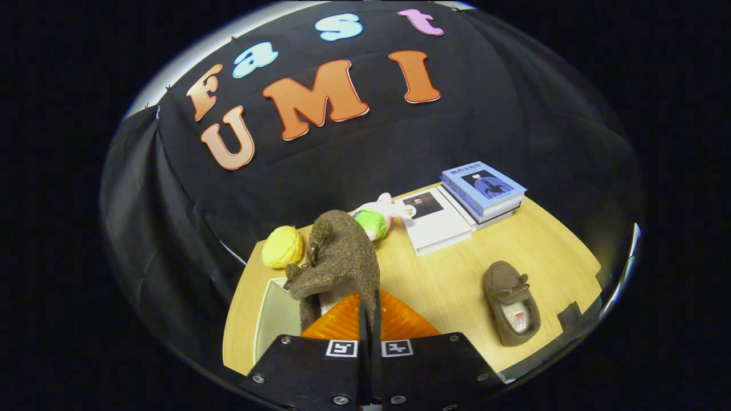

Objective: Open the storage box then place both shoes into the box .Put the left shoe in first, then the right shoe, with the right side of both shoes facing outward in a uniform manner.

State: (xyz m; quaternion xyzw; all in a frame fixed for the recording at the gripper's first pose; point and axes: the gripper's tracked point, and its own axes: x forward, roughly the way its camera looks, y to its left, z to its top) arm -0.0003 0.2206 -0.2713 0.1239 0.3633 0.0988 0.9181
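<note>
My gripper is shut on the heel edge of a brown felt shoe, which hangs toe-up just ahead of the fingers. Under it stands the storage box, white inside, with its orange lid open beneath the shoe. The second brown shoe lies on the wooden table to the right of the box, its opening facing up and its toe pointing away.
A yellow ball of yarn sits beyond the box at the table's far left. A plush toy lies behind the held shoe. Several books and a white book lie at the far right.
</note>
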